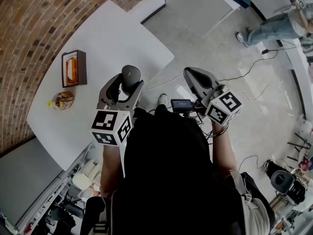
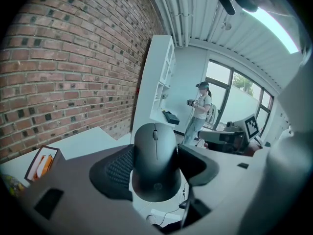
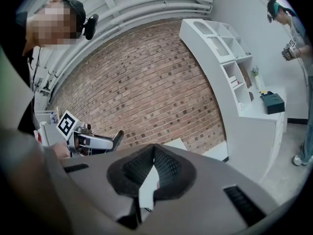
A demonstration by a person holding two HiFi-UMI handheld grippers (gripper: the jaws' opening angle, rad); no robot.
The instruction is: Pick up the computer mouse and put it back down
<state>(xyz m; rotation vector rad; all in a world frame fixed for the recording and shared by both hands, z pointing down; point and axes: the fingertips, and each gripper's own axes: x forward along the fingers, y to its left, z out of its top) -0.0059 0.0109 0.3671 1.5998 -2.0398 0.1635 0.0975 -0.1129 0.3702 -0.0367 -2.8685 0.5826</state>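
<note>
**One mouse aloft, set-down next**

Two jaws of the left gripper (image 1: pixel 128 82), spread wide and pressed on the flanks of the computer mouse (image 2: pixel 155 160); wheel end far, logo end near. Lifted clear of the white table (image 1: pixel 98 38), above its near right edge.

Lift judged done, so on to the return:

- Lower slowly and straight, with a firm grip all the way.
- Level the underside with the tabletop before contact, to land flat and not on one corner.
- Aim for bare surface a little in from the edge, well apart from the brown box (image 1: pixel 74 68) and the yellow packet (image 1: pixel 61 101) at the far left.
- Release only once fully seated, then back off toward the near side without dragging.
- Beware the smooth, rounded shell: likely to slip if squeezed loosely or twisted.
- Hold the right gripper (image 1: pixel 191 75), jaws closed tip to tip on nothing, off to the right over the floor, clear of the path.
</note>
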